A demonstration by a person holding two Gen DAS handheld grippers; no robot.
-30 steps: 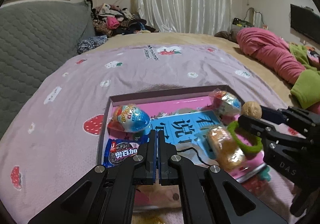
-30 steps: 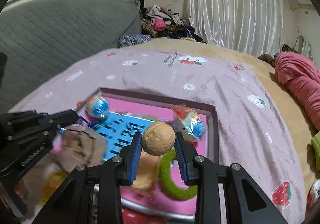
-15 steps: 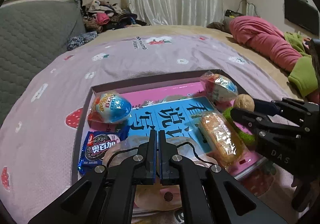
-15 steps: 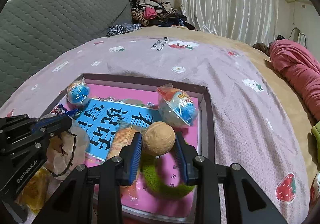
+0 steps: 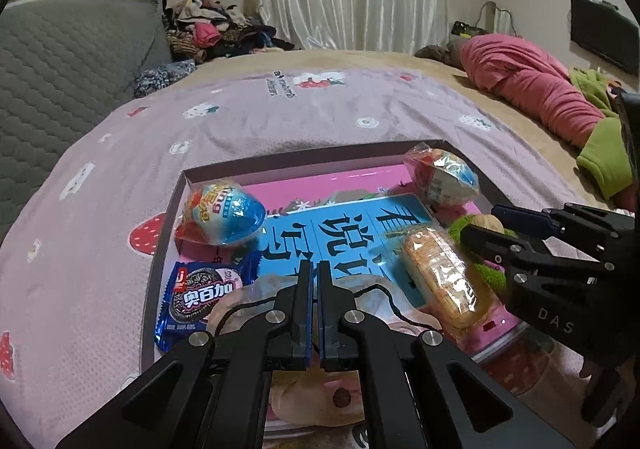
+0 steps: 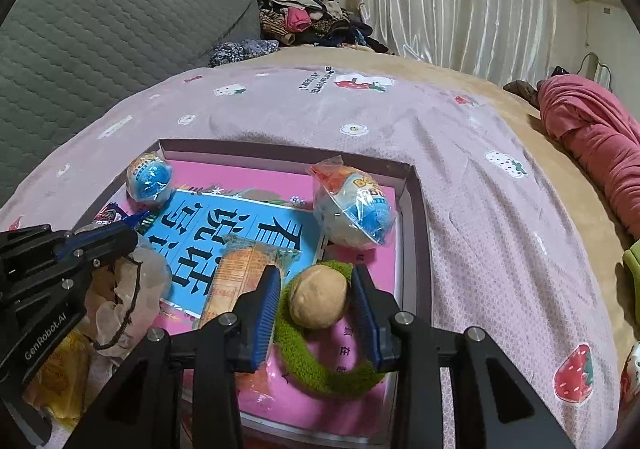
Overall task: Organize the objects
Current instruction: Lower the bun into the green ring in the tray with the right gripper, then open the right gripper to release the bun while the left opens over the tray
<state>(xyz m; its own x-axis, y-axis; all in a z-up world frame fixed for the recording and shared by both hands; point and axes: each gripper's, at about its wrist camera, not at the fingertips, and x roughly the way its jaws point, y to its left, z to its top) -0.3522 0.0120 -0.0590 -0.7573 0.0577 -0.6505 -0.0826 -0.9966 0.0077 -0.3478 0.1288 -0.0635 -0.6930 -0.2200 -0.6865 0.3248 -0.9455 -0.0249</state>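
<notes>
Right gripper (image 6: 316, 305): your jaws have just been opening. The tan ball (image 6: 318, 301) sits between them, with a gap showing on each side, so the pads no longer press it.
Tan ball: it rests on the green fuzzy ring (image 6: 320, 361), inside the shallow box (image 6: 416, 241), at the box's 4 o'clock corner in your right wrist view.
Left gripper (image 5: 314, 291): your jaws are closed to a narrow slit. Whether the crumpled clear bag (image 5: 372, 297) beneath the tips is pinched, you cannot tell.
Wrapped bread (image 6: 240, 277): it lies just at 9 o'clock of the ball, on the blue book (image 6: 224, 233).
Wrapped toy eggs: one (image 6: 354, 209) at 12 o'clock of the ball, one (image 6: 149, 179) at the box's 10 o'clock corner.
Cookie packet (image 5: 200, 295): at 9 o'clock of your left gripper tips.
</notes>
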